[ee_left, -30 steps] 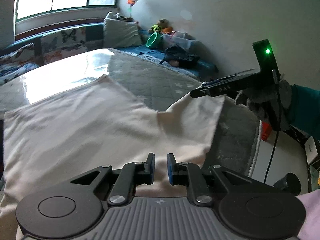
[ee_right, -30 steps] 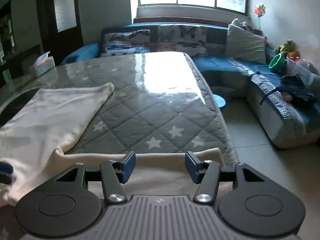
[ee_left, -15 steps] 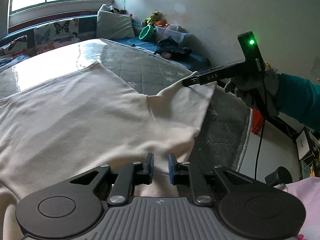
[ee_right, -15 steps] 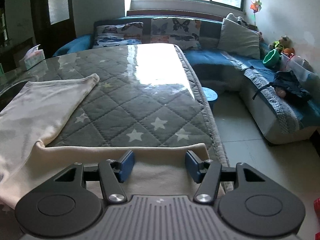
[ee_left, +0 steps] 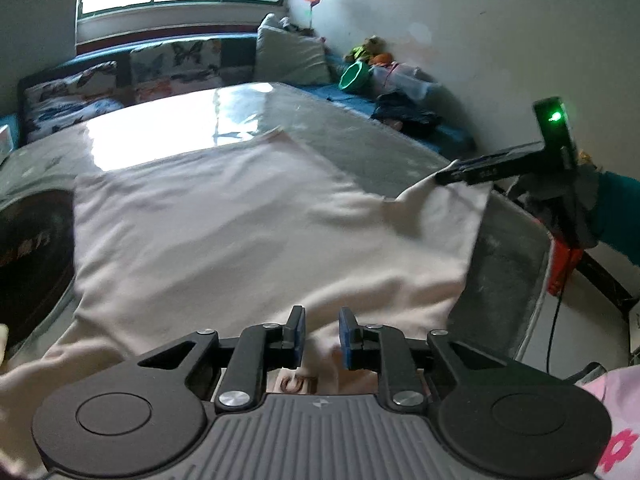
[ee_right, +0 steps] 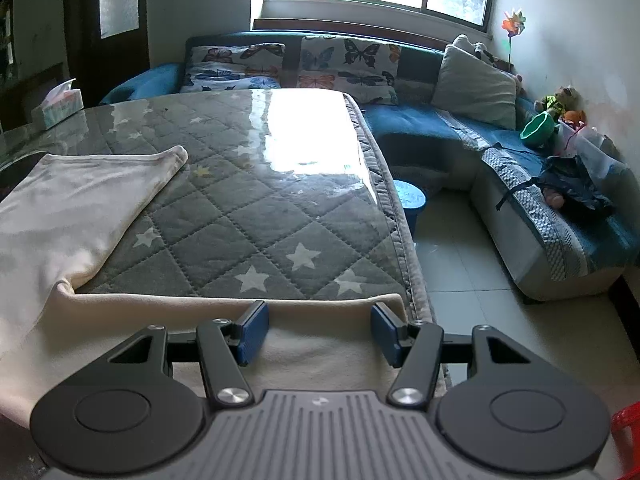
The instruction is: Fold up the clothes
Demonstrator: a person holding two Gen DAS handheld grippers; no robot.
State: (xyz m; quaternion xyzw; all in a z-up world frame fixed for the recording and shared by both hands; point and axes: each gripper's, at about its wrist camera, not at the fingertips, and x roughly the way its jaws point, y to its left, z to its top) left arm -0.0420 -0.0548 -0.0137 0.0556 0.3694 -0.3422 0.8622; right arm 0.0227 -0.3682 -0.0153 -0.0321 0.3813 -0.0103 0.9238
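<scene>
Fingers: left gripper (ee_left: 322, 334) is showing a narrow gap between blue pads, cream fabric lying under them, grip unclear; right gripper (ee_right: 318, 332) is standing half open over the sleeve edge, pinching nothing.
Garment: cream long-sleeved cotton top (ee_left: 240, 224) is lying spread on the grey star-quilted table cover (ee_right: 256, 216).
Left view only: gloved hand (ee_left: 576, 196) is holding the right tool, its green light glowing; brown lettering near the collar, unreadable.
Right view only: tissue box (ee_right: 58, 106) is sitting beyond the cover's far left corner.
</scene>
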